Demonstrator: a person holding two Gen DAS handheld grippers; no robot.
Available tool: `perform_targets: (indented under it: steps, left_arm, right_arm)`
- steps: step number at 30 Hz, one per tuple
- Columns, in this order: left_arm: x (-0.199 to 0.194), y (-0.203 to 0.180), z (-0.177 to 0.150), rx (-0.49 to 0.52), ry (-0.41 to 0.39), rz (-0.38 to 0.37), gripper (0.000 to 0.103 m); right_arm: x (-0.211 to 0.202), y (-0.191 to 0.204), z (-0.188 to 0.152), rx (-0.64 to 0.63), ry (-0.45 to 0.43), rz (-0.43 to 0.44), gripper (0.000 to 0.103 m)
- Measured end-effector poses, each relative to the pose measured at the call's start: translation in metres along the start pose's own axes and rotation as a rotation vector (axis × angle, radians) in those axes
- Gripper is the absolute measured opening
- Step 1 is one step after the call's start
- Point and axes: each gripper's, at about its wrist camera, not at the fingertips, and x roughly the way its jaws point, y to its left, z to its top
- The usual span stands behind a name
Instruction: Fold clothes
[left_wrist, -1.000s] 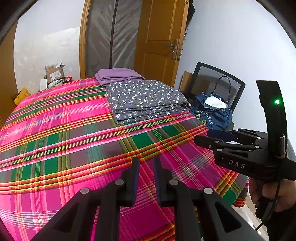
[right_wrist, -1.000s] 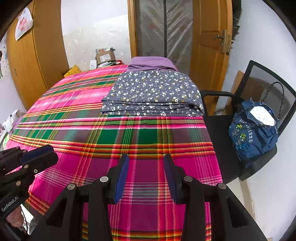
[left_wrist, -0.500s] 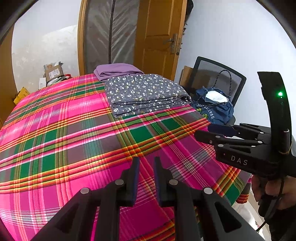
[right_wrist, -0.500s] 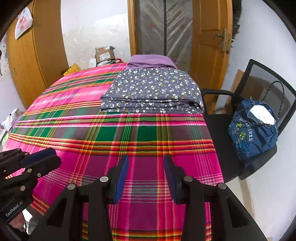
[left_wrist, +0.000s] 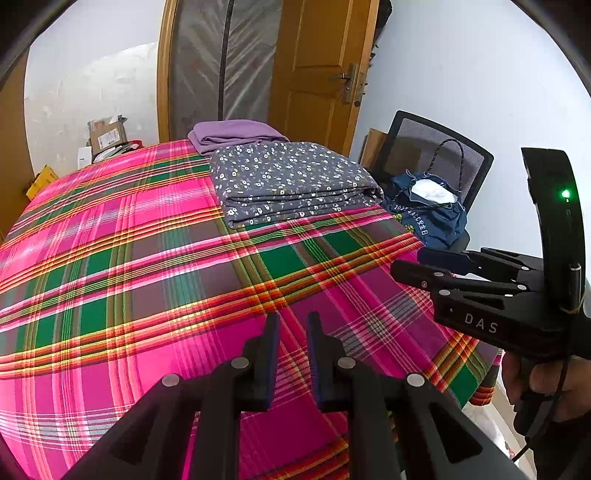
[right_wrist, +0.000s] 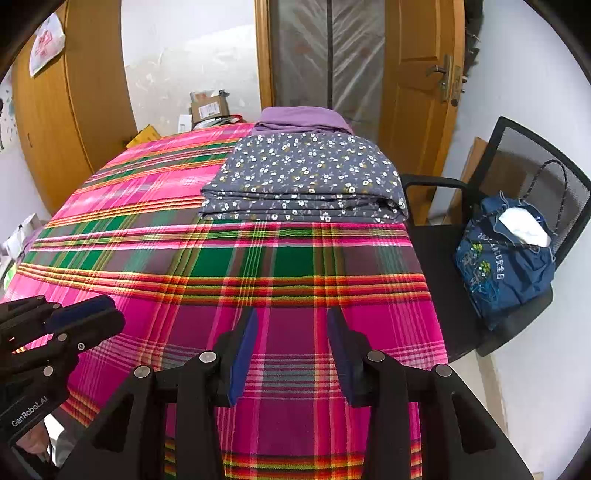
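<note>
While a plaid cloth (left_wrist: 147, 258) in pink, green and red fills most of both frames, covering the table to its edges, the clothes sit toward the top centre of each view. A folded floral garment (left_wrist: 291, 184), grey with small white flowers, lies flat on the cloth in several layers. Touching its far edge is a folded purple garment (right_wrist: 301, 119), partly hidden behind it. At the right of the right wrist view a black chair (right_wrist: 517, 206) stands just beside the table, with a blue bag (right_wrist: 506, 266) on its seat. Behind the table, at the top of the frame, stands a wooden door (right_wrist: 417, 74).

At bottom centre of the left wrist view the left gripper (left_wrist: 291, 328) hangs above the cloth, jaws parted by a narrow gap with nothing between them. The right gripper (right_wrist: 291, 325), bottom centre in its own view, is spread wider and also empty, well short of the clothes.
</note>
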Motion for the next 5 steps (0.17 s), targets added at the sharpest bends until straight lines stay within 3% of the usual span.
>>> perform_targets:
  steps: [5]
  left_arm:
    - [-0.0017,0.0013,0.0002,-0.005,-0.013,-0.001,0.015]
  right_arm:
    - [0.0011,0.0004,-0.0008,-0.002,0.006,0.000,0.040]
